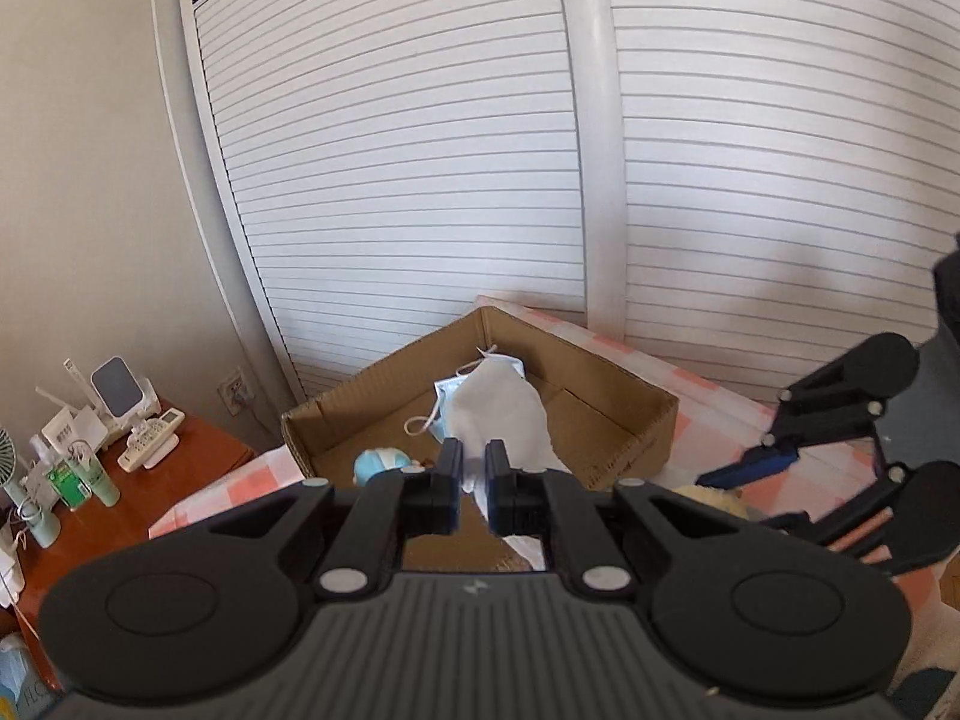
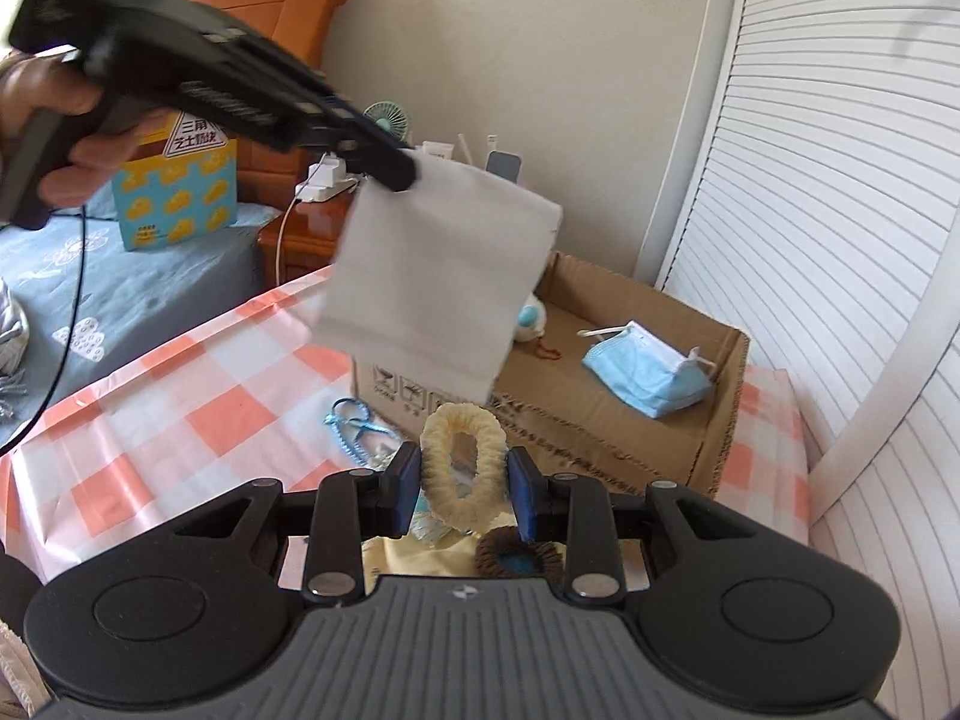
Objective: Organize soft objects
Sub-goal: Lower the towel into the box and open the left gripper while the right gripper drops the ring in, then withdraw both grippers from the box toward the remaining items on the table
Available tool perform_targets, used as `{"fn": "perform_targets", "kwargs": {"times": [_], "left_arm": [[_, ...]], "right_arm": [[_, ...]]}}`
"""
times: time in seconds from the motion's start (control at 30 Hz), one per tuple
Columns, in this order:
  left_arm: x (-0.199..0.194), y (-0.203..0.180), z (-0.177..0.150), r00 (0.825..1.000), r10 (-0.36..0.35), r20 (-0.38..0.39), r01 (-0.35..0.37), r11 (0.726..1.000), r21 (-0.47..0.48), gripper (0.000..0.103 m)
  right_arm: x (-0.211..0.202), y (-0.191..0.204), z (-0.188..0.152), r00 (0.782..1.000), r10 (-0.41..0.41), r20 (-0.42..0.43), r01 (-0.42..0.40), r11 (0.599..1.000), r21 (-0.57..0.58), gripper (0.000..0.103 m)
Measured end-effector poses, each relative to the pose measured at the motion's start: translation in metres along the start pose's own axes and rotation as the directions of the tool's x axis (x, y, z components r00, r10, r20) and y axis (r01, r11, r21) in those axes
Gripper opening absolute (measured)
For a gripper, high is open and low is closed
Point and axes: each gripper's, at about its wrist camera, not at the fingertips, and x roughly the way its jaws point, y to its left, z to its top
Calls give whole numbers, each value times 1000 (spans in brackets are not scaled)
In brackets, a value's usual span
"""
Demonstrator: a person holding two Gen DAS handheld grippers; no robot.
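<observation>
Checked tablecloth (image 2: 180,396) w/ cardboard box (image 2: 630,420); left claw (image 2: 399,171) grips white cloth (image 2: 438,282), right claw (image 2: 462,483) grips cream scrunchie (image 2: 459,468).

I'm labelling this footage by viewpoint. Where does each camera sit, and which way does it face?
Left wrist: on the left claw, looking down over its white cloth into the cardboard box by the slatted doors; the right claw shows at right.
Right wrist: on the right claw, gripping a cream fuzzy ring, facing the box; a hand holds the left claw.
Shared: box, cloth, blue mask.

Yellow-blue box (image 2: 177,192): triangle sign reads "三角 芝士脆块", partly blurred. Other print unreadable.
</observation>
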Motion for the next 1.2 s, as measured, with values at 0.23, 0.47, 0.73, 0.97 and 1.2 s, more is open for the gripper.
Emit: {"fn": "perform_targets", "kwargs": {"times": [0.23, 0.47, 0.73, 0.97, 1.2], "left_arm": [[63, 14, 6, 997, 15, -80, -19, 999, -43, 63], [74, 3, -19, 992, -8, -128, 9, 1000, 5, 86], [68, 5, -20, 989, 1, -147, -3, 1000, -10, 87], [58, 5, -24, 989, 14, -145, -17, 1000, -22, 92], [43, 1, -30, 991, 38, -125, -44, 998, -47, 96]], "right_arm": [[1, -21, 9, 999, -33, 15, 33, 999, 26, 36], [21, -46, 28, 997, -73, 7, 73, 997, 24, 36], [74, -78, 66, 990, -138, -17, 139, 989, 56, 74], [81, -76, 63, 989, -145, -29, 147, 980, 134, 103], [56, -61, 56, 982, -178, -67, 186, 972, 146, 103]]}}
